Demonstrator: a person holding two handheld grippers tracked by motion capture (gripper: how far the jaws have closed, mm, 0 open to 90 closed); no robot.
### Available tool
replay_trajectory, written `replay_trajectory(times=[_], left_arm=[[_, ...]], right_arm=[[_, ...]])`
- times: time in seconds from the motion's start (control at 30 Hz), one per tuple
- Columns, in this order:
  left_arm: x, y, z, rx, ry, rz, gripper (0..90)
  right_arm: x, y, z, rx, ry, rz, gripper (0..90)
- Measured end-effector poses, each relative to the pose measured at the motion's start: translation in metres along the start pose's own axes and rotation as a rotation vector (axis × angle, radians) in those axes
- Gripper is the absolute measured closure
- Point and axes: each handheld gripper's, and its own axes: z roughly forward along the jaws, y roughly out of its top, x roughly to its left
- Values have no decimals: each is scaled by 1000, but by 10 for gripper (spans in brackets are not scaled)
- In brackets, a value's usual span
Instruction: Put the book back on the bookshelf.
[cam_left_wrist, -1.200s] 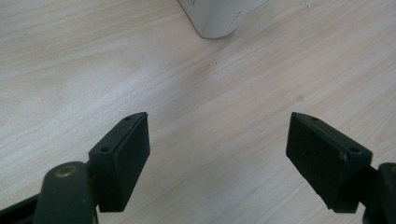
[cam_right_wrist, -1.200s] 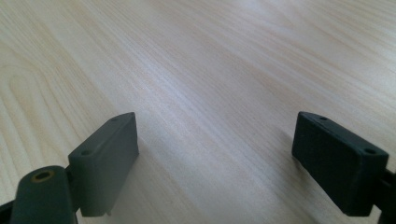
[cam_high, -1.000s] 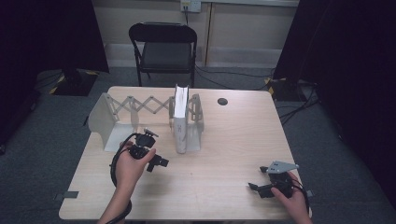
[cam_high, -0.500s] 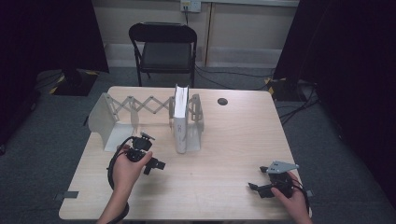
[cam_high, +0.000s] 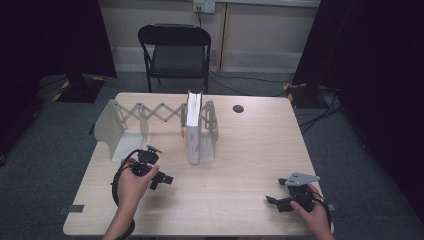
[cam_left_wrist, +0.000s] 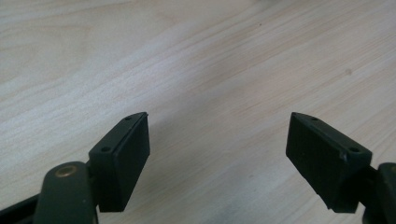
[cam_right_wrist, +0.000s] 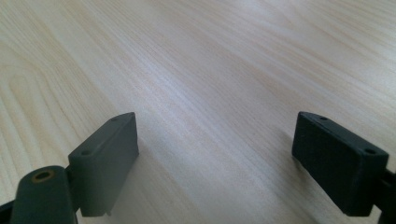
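Observation:
A white book (cam_high: 193, 127) stands upright on the table against the right end plate of a grey expandable book rack (cam_high: 150, 116). My left gripper (cam_high: 168, 180) is held low over the table, in front of the rack and left of the book; in the left gripper view (cam_left_wrist: 217, 154) its jaws stand open over bare wood. Near the front right corner my right gripper (cam_high: 270, 200) rests just above the tabletop, and the right gripper view (cam_right_wrist: 215, 161) shows open jaws with nothing between them.
The light wooden table (cam_high: 250, 150) has a small round black cap (cam_high: 238, 108) at its back right. A black folding chair (cam_high: 175, 52) stands behind the table. Dark curtains hang on both sides.
My left hand has drifted down and toward the front of the table, away from the rack. The right hand has kept still.

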Motion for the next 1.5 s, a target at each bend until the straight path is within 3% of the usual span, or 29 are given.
replay_trajectory(times=[0.43, 0.73, 0.97, 1.27, 1.5], left_arm=[[10, -10, 3, 1, 1, -4, 219], [16, -17, 2, -10, 19, 14, 215], [22, -24, 3, -33, -6, 18, 213], [23, -28, 4, -53, -25, 78, 154], [25, -33, 4, -91, -37, 92, 142]], right_arm=[[0, 0, 0, 0, 0, 0, 141], [0, 0, 0, 0, 0, 1, 141], [0, 0, 0, 0, 0, 1, 141], [0, 0, 0, 0, 0, 1, 141], [0, 0, 0, 0, 0, -1, 141]])
